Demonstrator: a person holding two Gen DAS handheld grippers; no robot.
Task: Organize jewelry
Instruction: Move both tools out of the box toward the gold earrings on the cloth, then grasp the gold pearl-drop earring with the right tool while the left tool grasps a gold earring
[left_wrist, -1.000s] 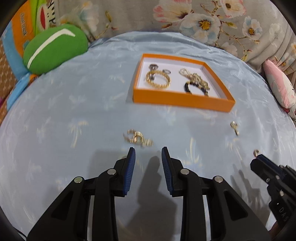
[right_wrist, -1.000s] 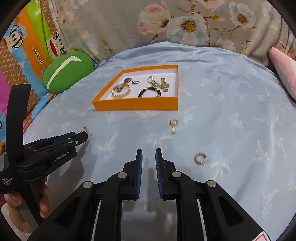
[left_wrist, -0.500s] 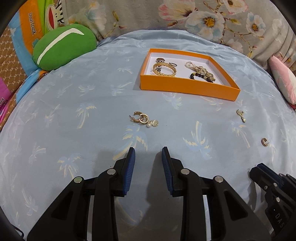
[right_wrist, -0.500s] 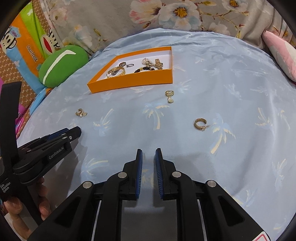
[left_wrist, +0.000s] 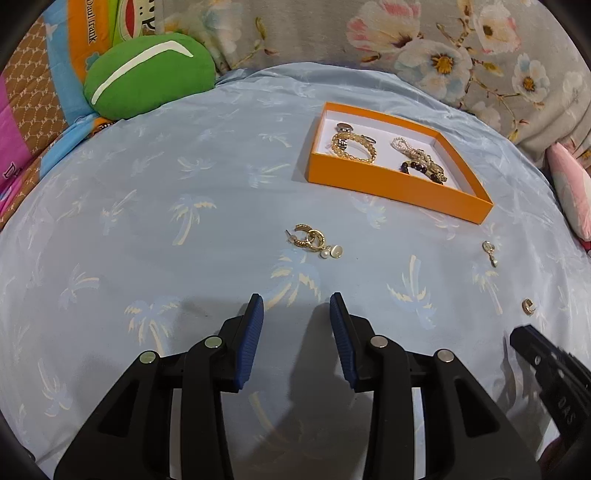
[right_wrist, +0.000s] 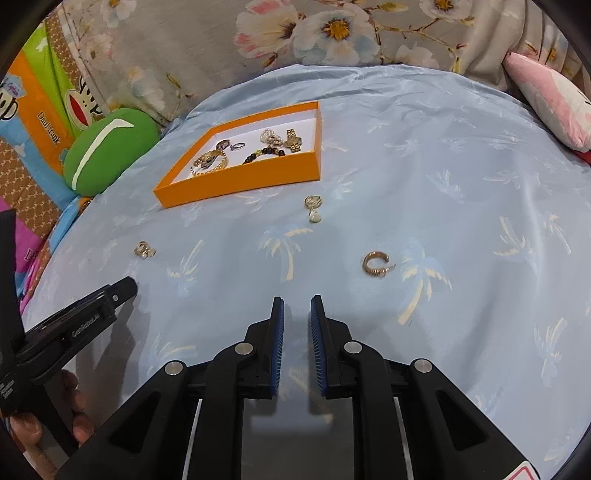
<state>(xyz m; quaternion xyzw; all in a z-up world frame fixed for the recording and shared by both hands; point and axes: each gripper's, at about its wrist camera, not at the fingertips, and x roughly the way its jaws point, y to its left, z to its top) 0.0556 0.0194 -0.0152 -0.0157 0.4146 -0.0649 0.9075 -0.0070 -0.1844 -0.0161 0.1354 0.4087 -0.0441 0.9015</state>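
An orange tray (left_wrist: 391, 182) (right_wrist: 236, 181) with a white floor holds several gold and beaded bracelets and rings. A small heap of gold hoop earrings with pearls (left_wrist: 314, 240) (right_wrist: 144, 249) lies on the light blue cloth, just ahead of my left gripper (left_wrist: 295, 301), whose jaws are opening with nothing between them. A gold earring with a round drop (right_wrist: 313, 207) (left_wrist: 489, 251) and a gold hoop earring (right_wrist: 376, 263) (left_wrist: 528, 305) lie ahead and to the right of my right gripper (right_wrist: 296, 301). Its jaws stand a narrow gap apart, holding nothing.
The blue palm-print cloth (left_wrist: 147, 229) covers a rounded surface. A green cushion (left_wrist: 147, 74) (right_wrist: 107, 151) sits far left, a pink cushion (right_wrist: 550, 99) far right, flowered fabric (left_wrist: 424, 48) behind. A hand (right_wrist: 37, 424) holds the left gripper's body at the lower left of the right wrist view.
The left jaws have spread wider. Both views have shifted: the tray now sits further right in the left view, and the earrings lie further up from the right gripper.
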